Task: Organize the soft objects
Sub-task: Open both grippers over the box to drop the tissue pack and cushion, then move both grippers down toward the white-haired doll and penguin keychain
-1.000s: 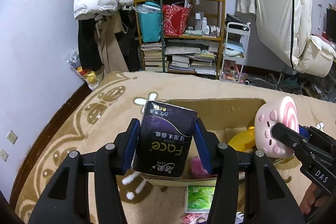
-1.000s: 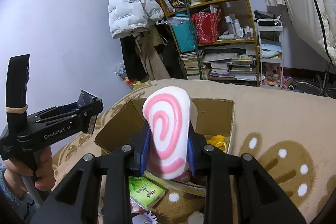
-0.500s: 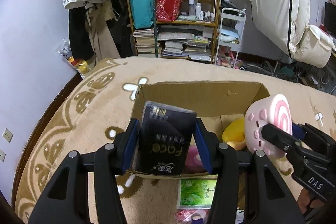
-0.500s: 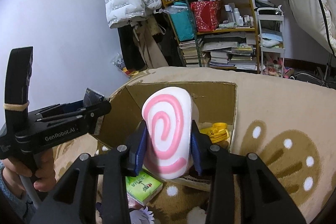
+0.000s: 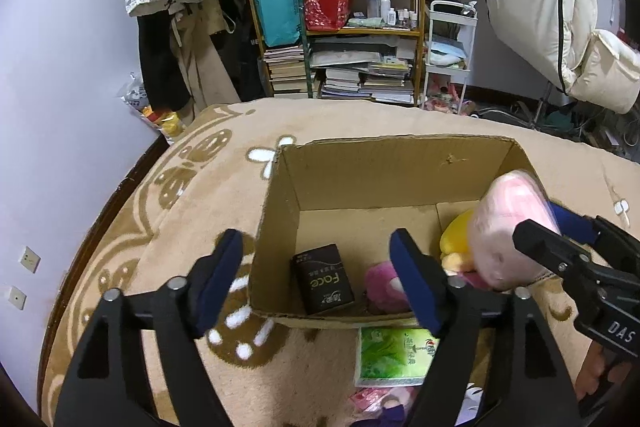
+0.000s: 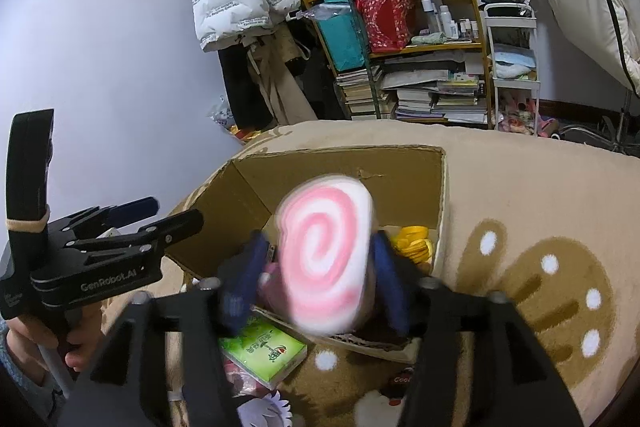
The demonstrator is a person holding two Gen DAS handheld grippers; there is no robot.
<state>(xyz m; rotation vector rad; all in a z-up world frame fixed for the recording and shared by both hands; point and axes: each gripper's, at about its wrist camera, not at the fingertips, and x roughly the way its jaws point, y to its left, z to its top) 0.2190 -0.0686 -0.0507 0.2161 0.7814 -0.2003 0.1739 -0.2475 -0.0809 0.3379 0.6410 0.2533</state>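
Now left tool [image 5: 316, 281] open – tissue pack [image 5: 323, 279] in box [image 5: 394, 163].

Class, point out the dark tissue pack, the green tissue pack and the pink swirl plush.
dark tissue pack [image 5: 323, 279], left wrist view, printed top face
green tissue pack [image 5: 394, 357], left wrist view, top face
pink swirl plush [image 6: 326, 253], right wrist view, swirl centre

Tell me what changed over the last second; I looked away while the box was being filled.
The left claw opened and let go of the dark tissue pack, which now lies inside the cardboard box. The right claw is spreading around the pink swirl plush, blurred, low over the box. The green tissue pack stayed on the rug in front of the box.
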